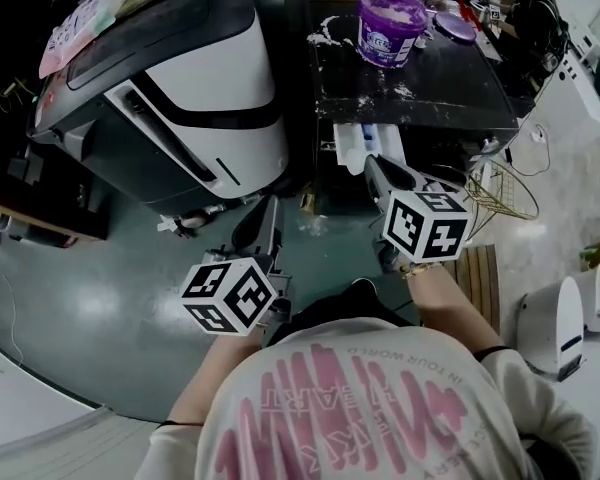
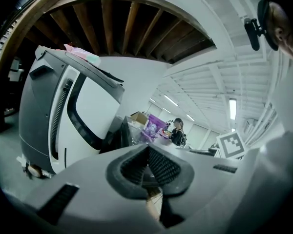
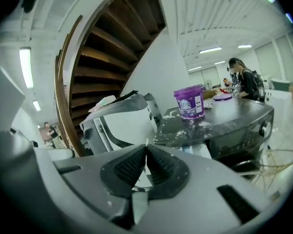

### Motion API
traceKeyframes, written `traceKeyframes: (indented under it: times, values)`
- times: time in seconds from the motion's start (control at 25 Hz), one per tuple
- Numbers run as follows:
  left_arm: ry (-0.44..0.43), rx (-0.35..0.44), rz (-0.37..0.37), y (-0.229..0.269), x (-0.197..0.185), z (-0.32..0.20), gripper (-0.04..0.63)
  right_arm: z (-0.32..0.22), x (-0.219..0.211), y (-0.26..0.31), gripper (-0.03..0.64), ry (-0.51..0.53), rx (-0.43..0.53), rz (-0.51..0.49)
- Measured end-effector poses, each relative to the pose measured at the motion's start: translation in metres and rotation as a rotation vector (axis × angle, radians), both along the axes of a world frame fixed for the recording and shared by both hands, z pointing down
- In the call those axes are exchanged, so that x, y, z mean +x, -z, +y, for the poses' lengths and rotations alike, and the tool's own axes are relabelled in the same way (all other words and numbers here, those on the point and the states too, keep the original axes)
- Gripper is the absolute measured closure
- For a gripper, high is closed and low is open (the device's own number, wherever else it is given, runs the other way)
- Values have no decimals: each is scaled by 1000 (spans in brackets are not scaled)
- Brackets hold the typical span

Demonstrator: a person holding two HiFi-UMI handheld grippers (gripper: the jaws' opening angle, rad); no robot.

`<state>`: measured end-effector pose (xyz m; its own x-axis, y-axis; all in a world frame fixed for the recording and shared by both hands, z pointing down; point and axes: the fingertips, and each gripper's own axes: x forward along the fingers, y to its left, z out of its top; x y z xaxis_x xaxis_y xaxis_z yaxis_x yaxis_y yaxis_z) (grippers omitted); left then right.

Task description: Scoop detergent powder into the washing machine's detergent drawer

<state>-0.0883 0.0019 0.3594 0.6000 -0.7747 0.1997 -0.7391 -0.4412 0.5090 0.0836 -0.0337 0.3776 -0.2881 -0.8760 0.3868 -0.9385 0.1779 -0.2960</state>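
The purple detergent tub (image 1: 390,26) stands open on the black washing machine top (image 1: 450,88), with its lid (image 1: 456,28) beside it and white powder spilled around. Below the top's front edge the white detergent drawer (image 1: 357,140) sticks out. My right gripper (image 1: 372,164) is shut and empty just in front of the drawer. My left gripper (image 1: 266,210) hangs lower left over the floor, also shut on nothing. The right gripper view shows the right gripper (image 3: 146,147) with its pads together, and the tub (image 3: 189,103) ahead. In the left gripper view the left gripper (image 2: 147,149) is shut too, and the tub (image 2: 155,126) stands far off.
A large grey and white machine (image 1: 195,88) stands at the left across a strip of green floor. A gold wire basket (image 1: 502,196) and a white appliance (image 1: 558,326) are at the right. A person (image 1: 528,10) stands behind the washing machine.
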Motion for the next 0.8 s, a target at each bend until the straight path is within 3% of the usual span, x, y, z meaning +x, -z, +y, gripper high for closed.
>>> traceKeyframes:
  times: [0.12, 0.28, 0.48, 0.8]
  values:
    - [-23, 17, -2, 5, 0, 1, 594, 7, -10, 9, 611, -18, 19, -102]
    - [-36, 44, -1, 11, -1, 1, 592, 14, -22, 23, 612, -35, 83, -138]
    - [-39, 79, -31, 17, -7, 3, 592, 27, -40, 33, 611, -35, 163, -107]
    - [-54, 86, -46, 7, -14, 12, 592, 42, -52, 12, 612, -35, 125, -75]
